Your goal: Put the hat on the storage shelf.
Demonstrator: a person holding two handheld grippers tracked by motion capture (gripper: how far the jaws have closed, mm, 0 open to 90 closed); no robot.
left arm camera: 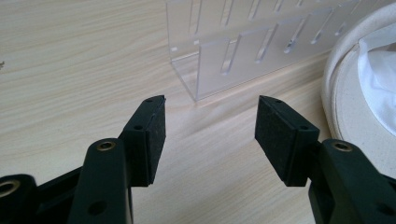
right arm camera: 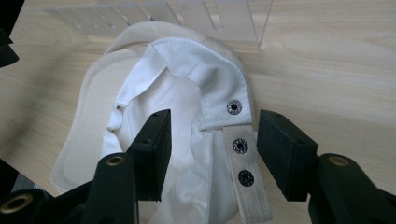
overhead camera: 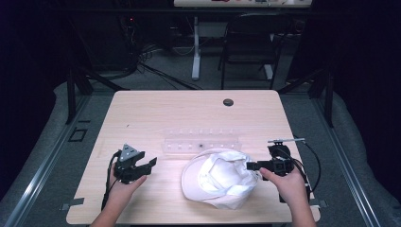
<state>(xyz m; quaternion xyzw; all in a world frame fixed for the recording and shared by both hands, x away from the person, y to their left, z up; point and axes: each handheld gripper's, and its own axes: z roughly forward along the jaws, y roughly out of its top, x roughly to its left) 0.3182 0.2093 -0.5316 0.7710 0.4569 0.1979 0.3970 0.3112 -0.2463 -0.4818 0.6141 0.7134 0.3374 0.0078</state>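
A white cap [overhead camera: 220,177] lies upside down on the wooden table [overhead camera: 156,113], its lining facing up. My right gripper [overhead camera: 250,165] is at the cap's right edge. In the right gripper view its jaws [right arm camera: 212,140] stand wide apart on either side of the cap's snap strap [right arm camera: 245,163], and neither pad presses on it. My left gripper [overhead camera: 150,165] is to the left of the cap, open over bare wood. In the left gripper view it [left arm camera: 210,126] holds nothing, with the cap's brim [left arm camera: 355,93] at the right edge.
A clear acrylic slotted rack [overhead camera: 201,142] stands just behind the cap, also seen ahead of the left jaws [left arm camera: 243,42]. A round cable hole [overhead camera: 228,102] sits near the table's far edge. A black chair [overhead camera: 255,38] and a desk leg stand beyond the table.
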